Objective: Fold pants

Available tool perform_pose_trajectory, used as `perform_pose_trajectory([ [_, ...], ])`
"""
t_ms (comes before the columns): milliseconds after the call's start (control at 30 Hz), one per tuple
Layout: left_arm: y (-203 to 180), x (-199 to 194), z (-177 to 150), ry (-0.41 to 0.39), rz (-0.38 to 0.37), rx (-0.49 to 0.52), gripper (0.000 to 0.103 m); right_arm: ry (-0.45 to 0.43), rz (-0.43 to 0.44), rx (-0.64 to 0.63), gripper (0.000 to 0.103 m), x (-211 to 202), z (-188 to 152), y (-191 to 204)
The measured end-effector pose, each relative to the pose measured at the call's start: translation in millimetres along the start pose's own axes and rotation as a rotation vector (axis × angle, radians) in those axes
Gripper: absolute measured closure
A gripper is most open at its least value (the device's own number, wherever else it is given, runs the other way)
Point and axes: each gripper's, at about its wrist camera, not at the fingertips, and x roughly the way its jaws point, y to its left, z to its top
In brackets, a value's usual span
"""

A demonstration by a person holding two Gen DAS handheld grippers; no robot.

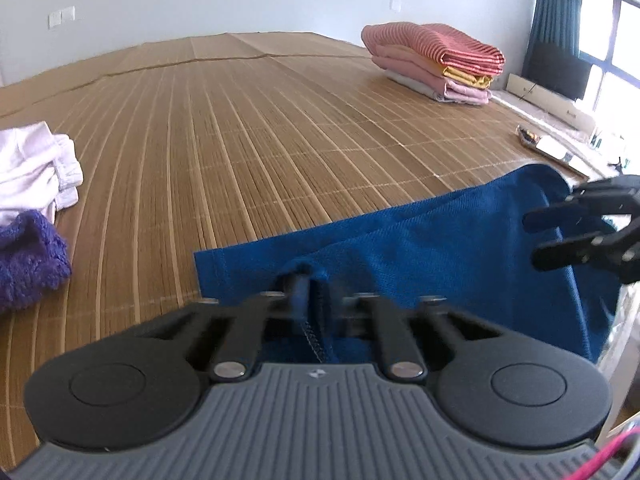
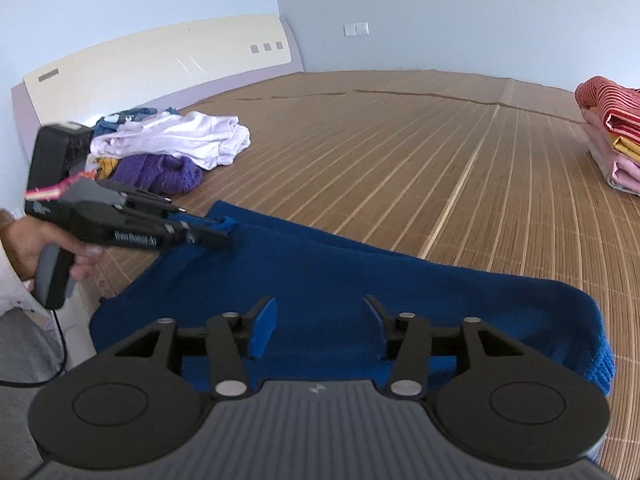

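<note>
We've got the left claw [image 1: 311, 288] pinched tight on the blue pants [image 1: 440, 236], which lie across the bamboo mat's [image 1: 248, 140] near edge; our right claw [image 2: 318, 326] hovers wide open above them, holding nothing.

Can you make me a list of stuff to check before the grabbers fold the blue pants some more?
1. Left gripper pinching the pants: ok, shut on a bunched edge.
2. Right gripper holding the pants: not ok, open, cloth beneath its fingers.
3. Mat ahead free for the fold: ok, bare bamboo.
4. Unfolded pile out of the way: ok, apart from the pants.
5. Folded stack out of the way: ok, far off.
6. Pants lying flat: cannot tell, part hidden.
</note>
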Motion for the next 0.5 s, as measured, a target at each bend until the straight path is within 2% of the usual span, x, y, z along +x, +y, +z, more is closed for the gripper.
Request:
perform_pose_trajectory([
  [100, -1.8, -8.8, 3.0, -0.056, 0.031, 0.009, 0.097, 0.001, -0.019, -0.013, 0.051, 0.5, -2.2, 0.5],
  [200, 5.0, -25.0, 6.8, -0.144, 0.029, -0.047, 0.098, -0.02, -0.027, -0.026, 0.047, -7.1, -0.7, -0.3],
  [300, 6.8, -36.1, 10.2, -0.21, 0.08, -0.044, 0.098, -0.035, -0.048, -0.033, 0.046, -14.4, 1.0, -3.5],
  [433, 11.1, -33.4, 10.1, -0.205, 0.132, -0.042, 0.098, -0.029, -0.089, -0.01, 0.046, -14.4, -1.0, -12.6],
  [500, 12.9, -30.4, 9.4, -0.172, 0.121, -0.044, 0.098, -0.022, -0.092, -0.002, 0.046, -14.0, -2.5, -15.8],
])
